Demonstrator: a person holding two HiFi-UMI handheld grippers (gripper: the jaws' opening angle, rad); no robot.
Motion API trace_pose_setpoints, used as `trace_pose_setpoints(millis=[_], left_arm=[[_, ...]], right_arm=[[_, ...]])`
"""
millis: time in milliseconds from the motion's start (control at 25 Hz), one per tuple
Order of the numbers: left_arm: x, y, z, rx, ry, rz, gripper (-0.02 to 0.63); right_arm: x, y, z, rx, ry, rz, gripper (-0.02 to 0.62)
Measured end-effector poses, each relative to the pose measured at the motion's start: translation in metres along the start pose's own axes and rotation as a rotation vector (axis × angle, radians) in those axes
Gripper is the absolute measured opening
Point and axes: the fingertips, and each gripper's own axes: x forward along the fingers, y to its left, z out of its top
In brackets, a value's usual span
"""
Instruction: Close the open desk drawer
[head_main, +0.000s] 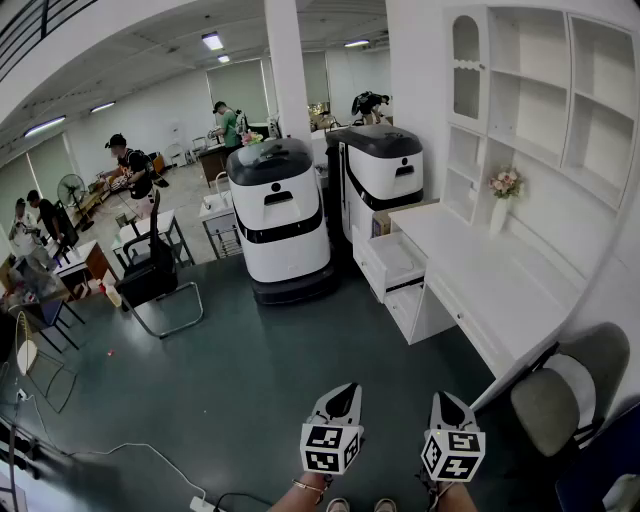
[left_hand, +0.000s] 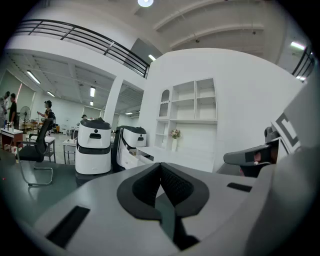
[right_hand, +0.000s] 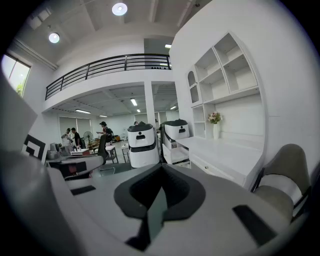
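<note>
The white desk (head_main: 500, 280) stands along the right wall, well ahead of me. Its top drawer (head_main: 392, 262) is pulled out toward the room, and a lower drawer (head_main: 415, 310) under it also stands open. My left gripper (head_main: 345, 390) and right gripper (head_main: 443, 398) are side by side at the bottom of the head view, far short of the desk. Both are shut with nothing between the jaws. The left gripper view looks over its closed jaws (left_hand: 160, 165) at the desk (left_hand: 170, 157). In the right gripper view the open drawer (right_hand: 176, 155) shows beyond that gripper's tips (right_hand: 161, 166).
Two white service robots (head_main: 280, 215) (head_main: 380, 175) stand beside the desk's far end. A black office chair (head_main: 150, 270) is at the left, a grey chair (head_main: 570, 385) near the desk's near end. A flower vase (head_main: 503, 190) sits on the desk. People work at the back.
</note>
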Motion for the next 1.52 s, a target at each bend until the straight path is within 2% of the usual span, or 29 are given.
trace_pose_setpoints(millis=[160,320,560,680,800,840,880,1240,1520], left_arm=[[0.002,0.002,0.000,-0.003,0.001,0.002,0.018],[0.000,0.005,-0.003,-0.006,0.006,0.001,0.018],[0.001,0.019,-0.006,-0.026,0.010,0.018,0.020],[0.001,0.026,-0.004,-0.038,0.010,0.003,0.021],[0.003,0.033,0.001,-0.017,0.009,-0.009,0.039],[0.004,0.036,0.002,-0.014,0.008,-0.018,0.094],[0.004,0.038,0.003,-0.013,0.008,-0.026,0.115],[0.009,0.058,0.001,0.078,0.032,-0.086,0.126],[0.022,0.081,-0.013,0.053,0.066,-0.097,0.126]], right_arm=[[0.002,-0.002,-0.001,0.001,0.005,-0.002,0.003],[0.005,0.001,-0.007,0.050,0.019,0.015,0.006],[0.010,0.008,-0.012,0.061,0.025,0.001,0.008],[0.013,0.011,-0.013,0.067,0.033,-0.012,0.006],[0.015,0.016,-0.012,0.065,0.031,-0.022,0.006],[0.016,0.017,-0.011,0.065,0.030,-0.027,0.006],[0.017,0.019,-0.011,0.065,0.029,-0.032,0.007],[0.027,0.022,-0.020,0.102,0.042,-0.089,0.006],[0.036,0.013,-0.034,0.123,0.083,-0.140,0.008]])
